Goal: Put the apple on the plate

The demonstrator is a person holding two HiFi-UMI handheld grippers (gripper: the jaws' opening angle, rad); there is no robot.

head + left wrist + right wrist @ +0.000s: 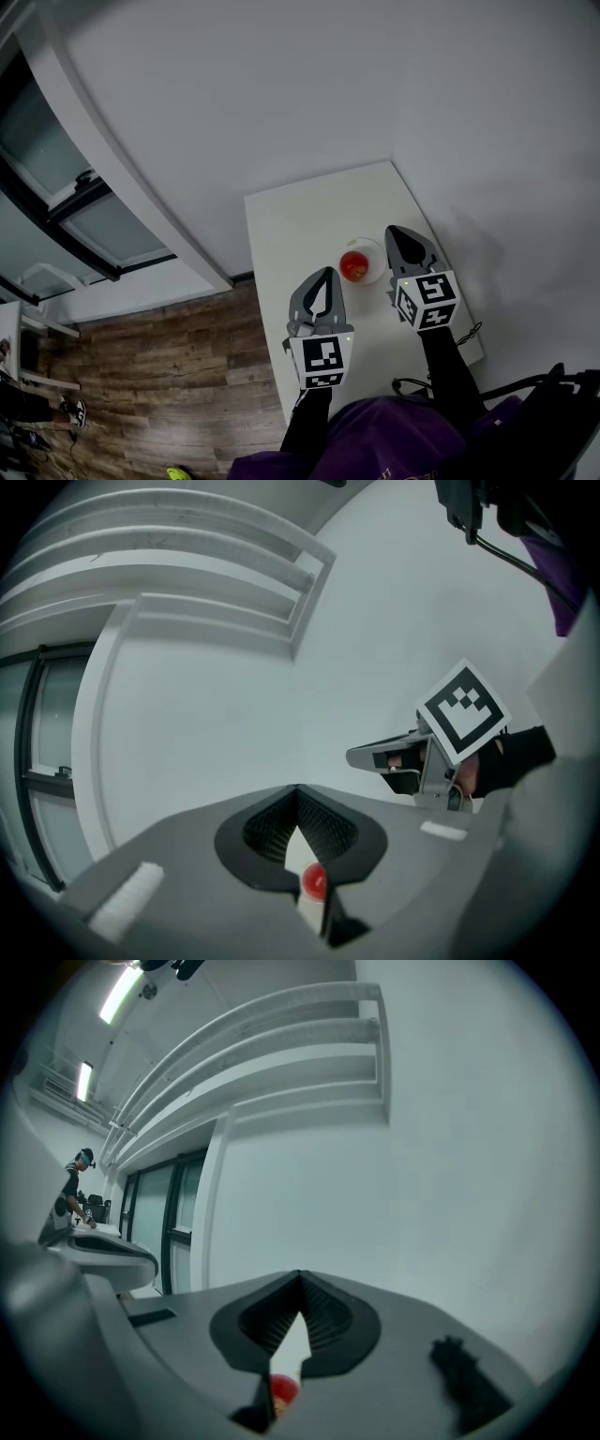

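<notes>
Apple (353, 265) sits on plate (379, 251), just ahead-right of left gripper (324, 274) and just left of right gripper (392, 231). Both grippers pressed together, holding nothing. Placement looks done. Next: pull clear without bumping the plate.

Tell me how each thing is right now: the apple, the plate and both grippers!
apple: red, sitting on the plate, nothing holding it.
plate: resting on the white table, apple on it.
left gripper: shut, empty, to the plate's left.
right gripper: shut, empty, to the plate's right.
</notes>
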